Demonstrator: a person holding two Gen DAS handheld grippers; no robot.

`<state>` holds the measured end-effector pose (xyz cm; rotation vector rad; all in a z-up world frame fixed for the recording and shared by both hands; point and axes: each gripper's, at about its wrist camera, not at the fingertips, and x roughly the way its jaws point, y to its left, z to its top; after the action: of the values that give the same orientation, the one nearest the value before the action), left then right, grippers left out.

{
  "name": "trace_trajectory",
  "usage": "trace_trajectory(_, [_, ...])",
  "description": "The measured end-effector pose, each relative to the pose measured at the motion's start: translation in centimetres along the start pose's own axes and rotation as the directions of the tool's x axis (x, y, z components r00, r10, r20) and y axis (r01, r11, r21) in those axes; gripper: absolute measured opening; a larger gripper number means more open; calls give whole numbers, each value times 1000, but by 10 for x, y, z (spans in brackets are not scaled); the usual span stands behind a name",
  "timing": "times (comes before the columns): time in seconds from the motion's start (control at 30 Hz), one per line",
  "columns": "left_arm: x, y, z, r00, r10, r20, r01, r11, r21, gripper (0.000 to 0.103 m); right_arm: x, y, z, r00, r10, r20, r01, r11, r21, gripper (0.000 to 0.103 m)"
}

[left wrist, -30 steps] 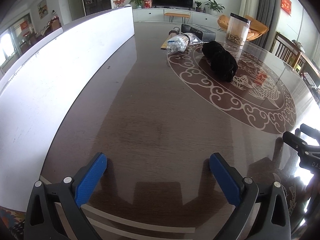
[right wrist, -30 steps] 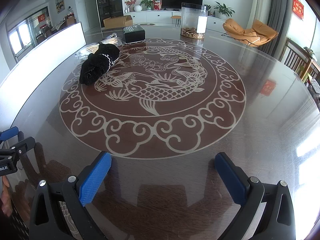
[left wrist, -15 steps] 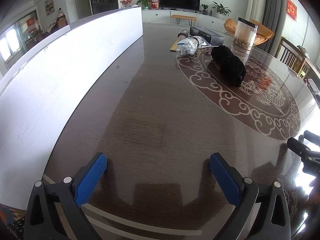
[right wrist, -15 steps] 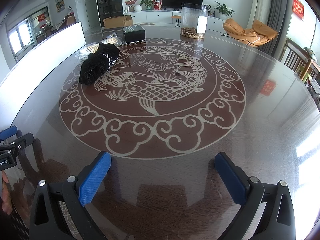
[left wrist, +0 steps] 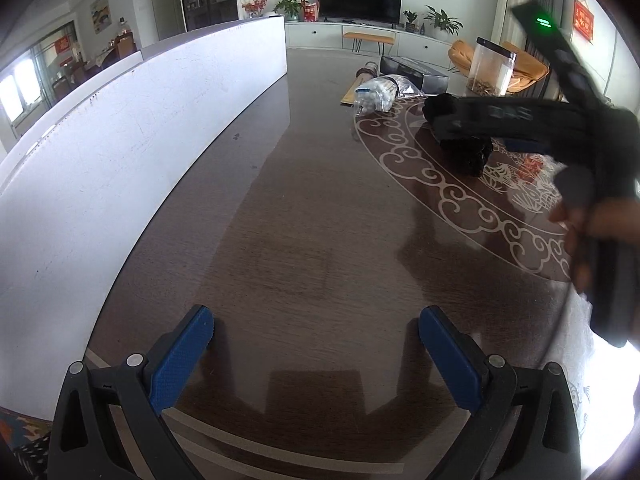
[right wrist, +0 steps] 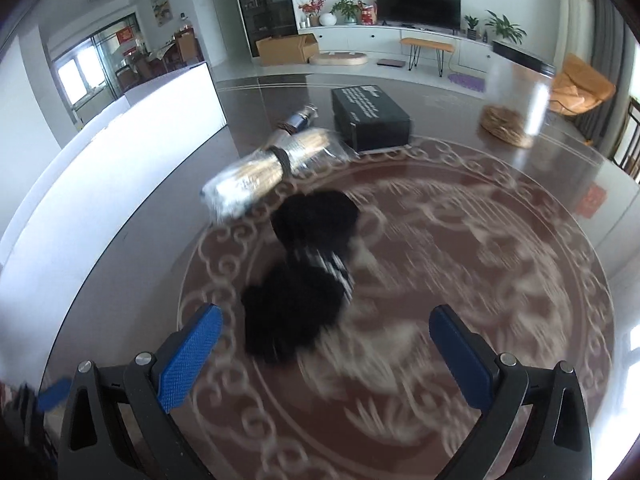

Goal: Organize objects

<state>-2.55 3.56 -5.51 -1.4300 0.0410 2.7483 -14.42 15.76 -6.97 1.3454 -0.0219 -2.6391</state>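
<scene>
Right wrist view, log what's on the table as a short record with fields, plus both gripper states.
surface: round table with an inlaid fish medallion
nearest item: black cloth bundle, lying ahead between the open fingers, untouched
behind it: plastic-wrapped bundle
further back: black box
far right: clear jar, blurred
right gripper: open
left gripper: open, above bare table

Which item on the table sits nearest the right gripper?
The black fabric bundle, just ahead of the open right gripper; plastic-wrapped bundle, black box and clear canister lie farther.
</scene>
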Motion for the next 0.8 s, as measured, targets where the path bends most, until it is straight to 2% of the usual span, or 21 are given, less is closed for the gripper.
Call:
trace_trajectory(0.13, [0,0,0,1000,1,1,-1,1000,0,103,26,15,15,999,-30,-33,28,998,-53,103])
trace_trajectory(0.2, [0,0,1,1000,1,2,-1,1000,-2,103,31,18,14,998,-47,-43,43,996,-78,92])
trace_trajectory(0.23, [0,0,1,1000,2,3,-2,1000,-2,103,31,19,13,997,-70,-31,67,993,-93,83])
trace_trajectory(0.37, [0,0,1,1000,1,3,-1,1000,-2,103,20,14,3,998,-55,3,55,993,-109,55])
trace_trajectory(0.4, [0,0,1,1000,2,3,-2,1000,-2,103,16,11,-1,999,-54,6,55,992,-112,53])
trace_trajectory(0.53, [0,0,1,1000,2,3,-2,1000,-2,103,-4,-6,-24,998,-70,6,70,992,-104,52])
trace_trajectory(0.8, [0,0,0,1000,3,4,-3,1000,-2,103,-59,-67,-82,990,-138,17,138,990,-4,52])
